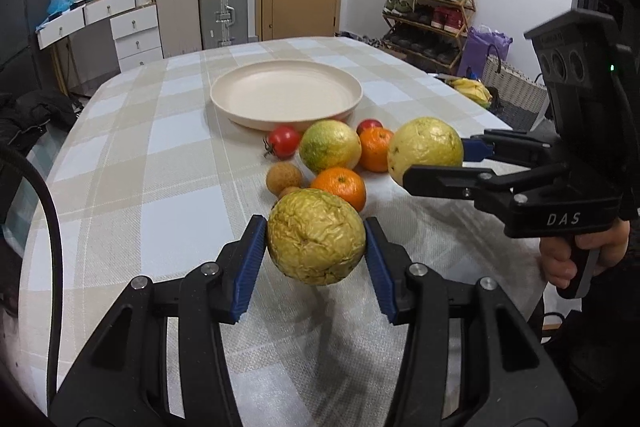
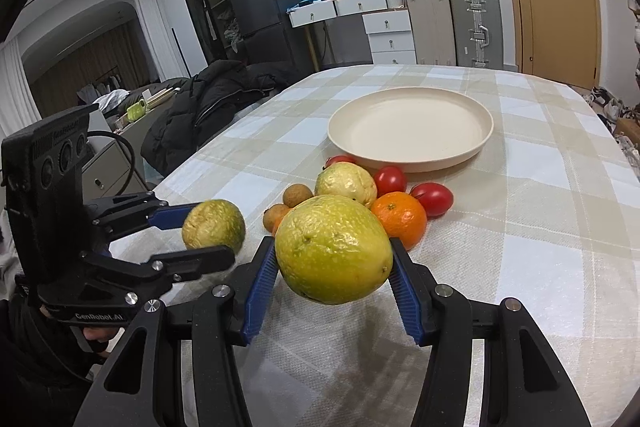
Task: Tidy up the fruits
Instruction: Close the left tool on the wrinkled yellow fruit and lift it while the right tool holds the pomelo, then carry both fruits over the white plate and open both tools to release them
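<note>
Grippers clamped: left gripper (image 1: 316, 255) holds wrinkled fruit (image 1: 316, 237), right gripper (image 2: 334, 269) smooth fruit (image 2: 334, 249).

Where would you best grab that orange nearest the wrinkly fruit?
Across the middle of the orange, coming from above. It is round and sits stem up, with a small brown fruit and a green-yellow fruit close beside it, so low side approaches look crowded.

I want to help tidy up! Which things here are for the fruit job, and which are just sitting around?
For the job:
- wrinkled green fruit in the left tongs
- smooth yellow-green fruit in the right tongs
- plate
- oranges, tomatoes, small brown fruits on the table

Just lying about:
- suitcases
- shoe rack
- black coat
</note>
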Demonstrator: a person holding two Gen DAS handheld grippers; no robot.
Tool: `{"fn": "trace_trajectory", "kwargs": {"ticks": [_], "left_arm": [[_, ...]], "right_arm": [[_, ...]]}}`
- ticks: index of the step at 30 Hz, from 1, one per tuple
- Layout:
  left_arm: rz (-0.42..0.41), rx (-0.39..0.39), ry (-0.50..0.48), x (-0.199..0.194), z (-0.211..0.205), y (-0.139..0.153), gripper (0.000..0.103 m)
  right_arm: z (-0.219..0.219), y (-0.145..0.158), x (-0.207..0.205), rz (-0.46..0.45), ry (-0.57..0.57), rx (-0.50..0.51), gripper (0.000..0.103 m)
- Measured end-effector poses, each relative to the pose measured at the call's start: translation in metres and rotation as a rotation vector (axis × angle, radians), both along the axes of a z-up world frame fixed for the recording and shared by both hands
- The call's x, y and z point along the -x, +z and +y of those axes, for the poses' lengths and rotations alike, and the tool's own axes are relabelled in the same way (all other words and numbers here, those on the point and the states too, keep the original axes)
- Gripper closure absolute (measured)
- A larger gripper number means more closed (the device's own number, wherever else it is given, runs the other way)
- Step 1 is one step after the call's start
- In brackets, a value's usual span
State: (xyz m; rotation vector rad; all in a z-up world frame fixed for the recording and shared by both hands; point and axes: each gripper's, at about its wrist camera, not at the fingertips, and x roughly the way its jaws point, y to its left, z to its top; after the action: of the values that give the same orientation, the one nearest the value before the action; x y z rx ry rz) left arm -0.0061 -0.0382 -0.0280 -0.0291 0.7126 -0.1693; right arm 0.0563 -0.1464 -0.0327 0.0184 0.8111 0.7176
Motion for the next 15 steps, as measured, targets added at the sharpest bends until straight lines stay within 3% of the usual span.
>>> {"fn": "trace_trajectory", "kwargs": {"ticks": [15], "left_arm": [[-0.075, 0.017, 0.063, -0.021, 0.007, 0.026, 0.057]], "right_arm": [[-0.024, 0.017, -0.018, -0.03, -0.079, -0.013, 0.048]]}}
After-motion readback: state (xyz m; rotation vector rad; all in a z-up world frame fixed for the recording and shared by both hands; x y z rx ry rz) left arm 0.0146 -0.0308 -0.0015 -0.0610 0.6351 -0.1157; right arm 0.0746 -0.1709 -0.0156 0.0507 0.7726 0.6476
